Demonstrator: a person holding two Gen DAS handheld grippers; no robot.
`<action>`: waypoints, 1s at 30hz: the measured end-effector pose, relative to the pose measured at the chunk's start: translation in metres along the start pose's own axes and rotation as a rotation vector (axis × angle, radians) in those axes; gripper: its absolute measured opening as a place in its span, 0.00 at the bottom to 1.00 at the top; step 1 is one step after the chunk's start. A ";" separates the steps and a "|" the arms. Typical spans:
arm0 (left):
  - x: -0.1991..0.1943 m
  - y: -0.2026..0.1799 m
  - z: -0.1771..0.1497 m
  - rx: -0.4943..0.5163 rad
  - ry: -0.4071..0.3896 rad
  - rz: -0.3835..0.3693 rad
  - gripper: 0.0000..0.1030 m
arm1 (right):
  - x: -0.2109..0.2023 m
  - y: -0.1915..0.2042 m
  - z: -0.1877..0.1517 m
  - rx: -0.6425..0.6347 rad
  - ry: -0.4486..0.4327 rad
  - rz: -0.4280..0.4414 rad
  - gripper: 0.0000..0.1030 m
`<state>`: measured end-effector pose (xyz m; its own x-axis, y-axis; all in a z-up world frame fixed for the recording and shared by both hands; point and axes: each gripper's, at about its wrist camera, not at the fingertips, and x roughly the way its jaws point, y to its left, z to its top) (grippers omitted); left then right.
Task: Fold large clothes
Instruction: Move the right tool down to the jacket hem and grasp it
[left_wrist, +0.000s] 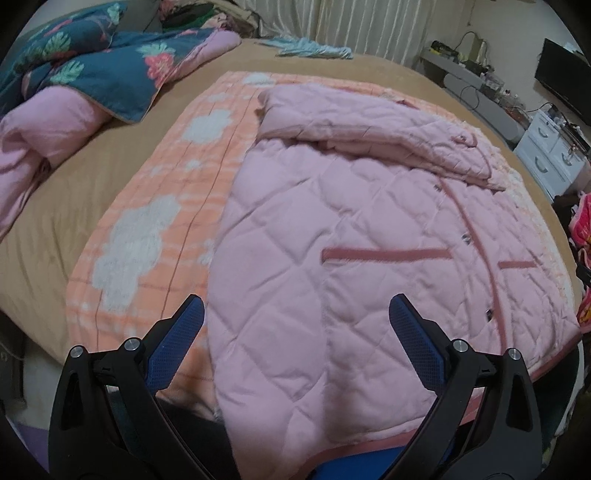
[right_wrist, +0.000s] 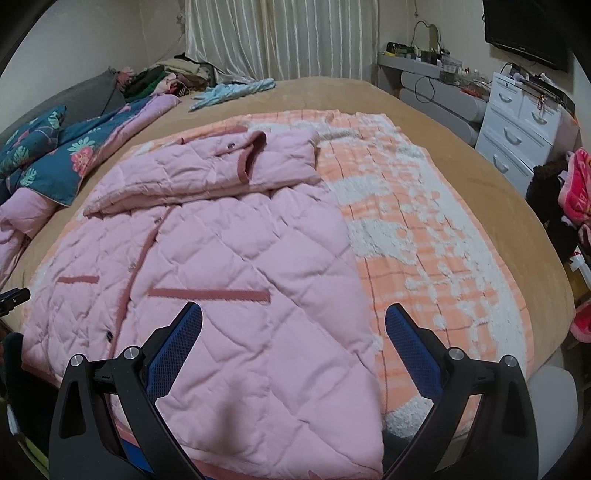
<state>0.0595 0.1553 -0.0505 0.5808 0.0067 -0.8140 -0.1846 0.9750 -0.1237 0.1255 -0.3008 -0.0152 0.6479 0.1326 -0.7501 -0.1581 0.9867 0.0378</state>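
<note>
A pink quilted jacket lies spread flat on an orange-and-white checked blanket, which in turn covers the middle of a wide bed with a tan cover. The jacket is face up, with its darker pink front edging, small snaps and two trimmed pocket slits showing, and both sleeves are already laid across the chest near the collar end. Its hem lies at the near edge of the bed, just in front of both pairs of tongs. The left tongs hang over the jacket's lower left part with their blue-padded fingers spread wide, gripping nothing; one finger sits over the blanket just beside the jacket's side seam, the other over the quilting. The right tongs are likewise wide apart and empty, straddling the jacket's right edge so that one finger is over the pink fabric and the other over the blanket. At the head of the bed on the left a rumpled duvet, dark teal with a floral print and a pink underside, is bunched up, and a pale blue garment lies further back near the striped curtain. Off to the right stands a white chest of drawers beside a cluttered grey shelf.
</note>
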 end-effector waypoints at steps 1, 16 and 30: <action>0.002 0.003 -0.003 -0.004 0.009 0.001 0.91 | 0.001 -0.001 -0.001 -0.001 0.004 -0.001 0.96; 0.027 0.029 -0.034 -0.023 0.119 0.000 0.91 | 0.011 -0.014 -0.020 -0.009 0.066 -0.012 0.96; 0.042 0.016 -0.053 0.007 0.175 -0.026 0.91 | 0.040 -0.031 -0.061 -0.013 0.314 0.072 0.96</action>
<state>0.0383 0.1596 -0.1167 0.4385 -0.0569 -0.8969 -0.1656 0.9758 -0.1429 0.1109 -0.3320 -0.0868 0.3737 0.1649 -0.9128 -0.2059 0.9743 0.0916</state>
